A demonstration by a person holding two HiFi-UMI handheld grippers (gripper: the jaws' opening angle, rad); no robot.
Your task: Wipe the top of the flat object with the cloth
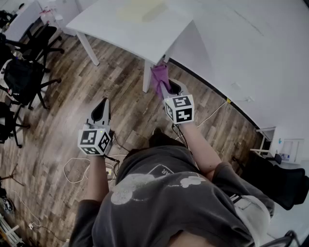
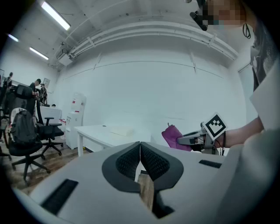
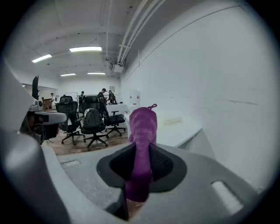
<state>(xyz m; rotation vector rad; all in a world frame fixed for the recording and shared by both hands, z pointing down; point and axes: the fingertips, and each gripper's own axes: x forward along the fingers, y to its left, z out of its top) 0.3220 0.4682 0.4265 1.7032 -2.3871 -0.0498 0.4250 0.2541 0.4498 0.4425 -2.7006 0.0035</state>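
Purple soft cloth (image 3: 142,127): judge it light, limp and unlikely to slip. It is bunched into an upright wad. Your right tongs (image 3: 141,164) are clamped on its lower end; grip there and leave the free top for wiping. Your left tongs (image 2: 140,162) are pressed fully together, with nothing between them. The pale yellow flat rectangular object (image 1: 140,10) lies on the white worktop (image 1: 104,30), well ahead of the cloth.

Open floor (image 1: 63,111) reaches the table (image 1: 106,26), bare around the flat object (image 1: 140,10) (chairs (image 1: 23,77) left).
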